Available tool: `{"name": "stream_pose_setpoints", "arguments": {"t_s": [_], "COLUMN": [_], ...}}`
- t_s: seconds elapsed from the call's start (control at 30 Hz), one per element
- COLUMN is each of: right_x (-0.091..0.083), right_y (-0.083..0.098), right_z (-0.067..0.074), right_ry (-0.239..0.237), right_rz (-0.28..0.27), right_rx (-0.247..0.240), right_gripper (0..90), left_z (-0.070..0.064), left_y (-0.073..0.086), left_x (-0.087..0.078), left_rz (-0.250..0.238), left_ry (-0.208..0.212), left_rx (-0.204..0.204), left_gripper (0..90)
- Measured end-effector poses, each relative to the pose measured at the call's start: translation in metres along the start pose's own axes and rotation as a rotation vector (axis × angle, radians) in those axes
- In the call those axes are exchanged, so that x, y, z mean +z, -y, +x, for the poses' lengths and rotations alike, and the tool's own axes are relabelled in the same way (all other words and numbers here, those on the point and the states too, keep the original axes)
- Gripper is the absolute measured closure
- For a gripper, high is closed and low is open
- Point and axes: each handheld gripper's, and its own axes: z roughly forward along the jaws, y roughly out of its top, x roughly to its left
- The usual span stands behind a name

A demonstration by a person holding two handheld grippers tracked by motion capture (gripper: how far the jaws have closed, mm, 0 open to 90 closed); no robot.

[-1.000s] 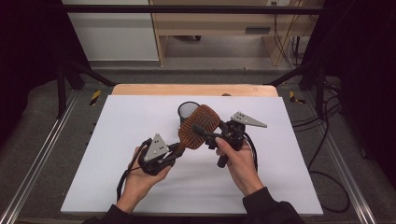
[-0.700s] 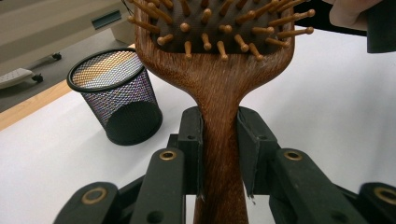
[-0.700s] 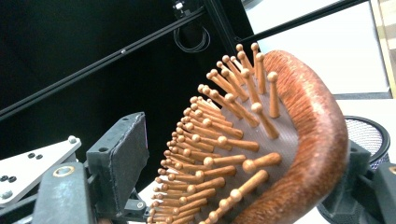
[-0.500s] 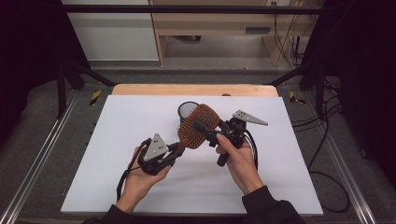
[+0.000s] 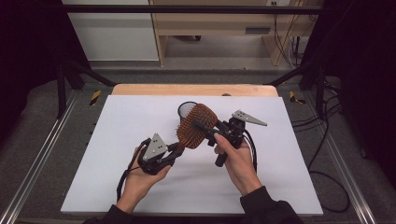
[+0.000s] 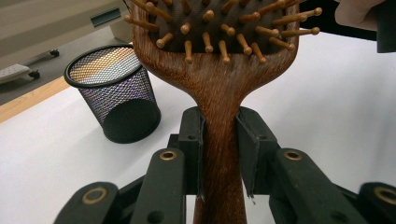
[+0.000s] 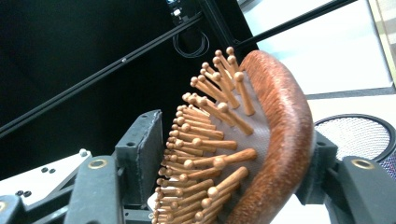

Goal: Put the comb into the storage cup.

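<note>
A brown wooden hairbrush (image 5: 196, 126) with peg bristles hangs above the white table between both hands. My left gripper (image 5: 180, 148) is shut on its handle; in the left gripper view the pads clamp the neck of the hairbrush (image 6: 219, 88) from both sides. My right gripper (image 5: 205, 127) comes in from the right at the head. Its jaws have just been closing. In the right gripper view one pad meets the bristle tips and the other sits against the rounded wooden back of the hairbrush (image 7: 280, 121).
A black mesh cup (image 5: 186, 108) stands upright on the white sheet (image 5: 289, 177) just behind the brush head, its mouth open; the cup (image 6: 116, 88) is left of the brush in the left gripper view. A wooden table edge (image 5: 196, 89) runs along the back.
The right gripper's jaws have narrowed onto the brush head. Both hands and the brush stay where they were.
</note>
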Motion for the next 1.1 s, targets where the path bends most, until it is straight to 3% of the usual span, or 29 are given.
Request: {"name": "stream_pose_setpoints", "arguments": {"t_s": [0.4, 0.67, 1.1], "right_x": [0.003, 0.005, 0.014], "right_y": [0.002, 0.004, 0.008], "right_z": [0.004, 0.004, 0.011], "right_ry": [-0.011, -0.011, 0.027], "right_rz": [-0.001, 0.000, 0.022], "right_rx": [0.004, 0.031, 0.017], "right_gripper": [40.5, 44.8, 51.4], "left_z": [-0.002, -0.003, -0.001], "left_y": [0.000, 0.003, 0.010], "left_x": [0.001, 0.004, 0.009], "left_rz": [0.000, 0.012, 0.026], "left_ry": [-0.007, -0.020, -0.031], "left_rx": [-0.002, -0.012, -0.047], "left_gripper": [73.0, 73.0, 73.0]}}
